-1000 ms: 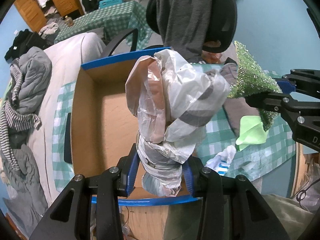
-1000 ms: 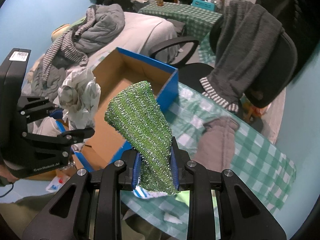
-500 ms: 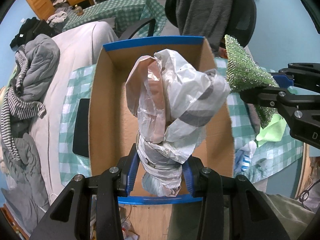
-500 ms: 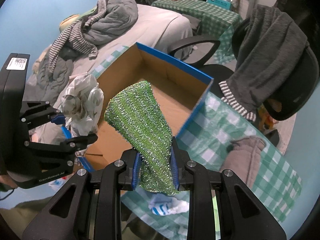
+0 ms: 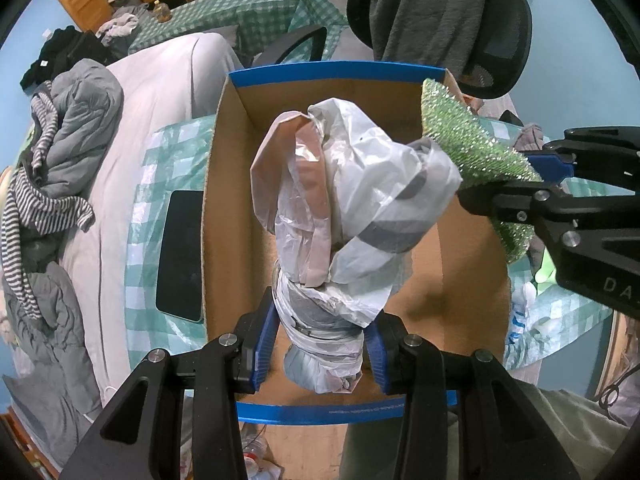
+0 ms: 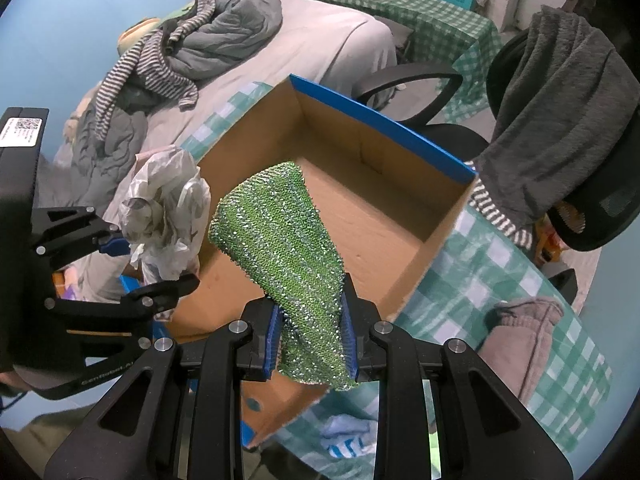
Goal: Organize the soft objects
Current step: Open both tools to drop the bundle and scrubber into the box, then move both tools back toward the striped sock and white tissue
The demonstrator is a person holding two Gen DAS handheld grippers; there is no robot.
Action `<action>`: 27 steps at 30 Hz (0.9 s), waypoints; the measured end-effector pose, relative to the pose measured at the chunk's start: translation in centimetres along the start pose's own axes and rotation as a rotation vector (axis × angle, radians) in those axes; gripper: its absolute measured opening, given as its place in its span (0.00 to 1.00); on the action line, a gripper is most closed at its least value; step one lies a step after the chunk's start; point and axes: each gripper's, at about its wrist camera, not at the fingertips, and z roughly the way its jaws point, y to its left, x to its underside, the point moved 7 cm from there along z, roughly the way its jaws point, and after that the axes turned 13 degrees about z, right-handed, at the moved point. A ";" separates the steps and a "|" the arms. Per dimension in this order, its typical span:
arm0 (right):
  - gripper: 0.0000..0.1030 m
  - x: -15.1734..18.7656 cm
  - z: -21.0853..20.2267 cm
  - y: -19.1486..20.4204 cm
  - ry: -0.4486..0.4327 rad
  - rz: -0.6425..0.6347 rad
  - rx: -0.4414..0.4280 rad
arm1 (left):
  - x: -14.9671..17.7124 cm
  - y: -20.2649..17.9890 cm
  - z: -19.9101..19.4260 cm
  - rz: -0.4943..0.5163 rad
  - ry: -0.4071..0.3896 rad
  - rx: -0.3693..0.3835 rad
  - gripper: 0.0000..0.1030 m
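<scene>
The left gripper point(image 5: 320, 344) is squeezing a crumpled plastic bag point(image 5: 352, 208) above the cardboard box point(image 5: 224, 184). The right gripper point(image 5: 516, 184) is pinching a green sparkly cloth point(image 5: 460, 136) alongside.

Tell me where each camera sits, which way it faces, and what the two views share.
Left wrist: sits on the left gripper, faces down into the box; its fingers clamp the plastic bags; right gripper at the right edge.
Right wrist: sits on the right gripper, faces down across the box; fingers clamp the green cloth; left gripper at left.
Shared: box, bags, cloth, chair.
</scene>
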 end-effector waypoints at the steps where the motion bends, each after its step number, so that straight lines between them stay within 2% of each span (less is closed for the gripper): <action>1: 0.24 0.0 0.2 0.1 0.002 0.001 0.001 | 0.0 0.1 0.0 0.000 0.000 0.000 0.40; 9: 0.28 -0.5 0.8 0.3 0.009 0.020 0.003 | 0.1 0.8 0.3 0.008 0.018 -0.019 0.42; 11: 0.39 -0.6 0.7 0.4 -0.001 0.021 0.007 | 0.2 0.9 0.4 0.009 0.027 -0.026 0.46; 13: 0.49 -0.7 0.6 0.5 -0.013 0.020 0.012 | 0.3 1.0 0.3 0.013 0.027 -0.040 0.55; 16: 0.58 -0.9 0.2 0.5 -0.037 0.018 0.021 | 0.4 1.1 0.1 0.016 0.026 -0.049 0.56; 27: 0.61 -0.5 -1.5 -0.3 -0.064 0.045 0.026 | 0.4 0.6 -1.0 0.007 0.009 -0.034 0.57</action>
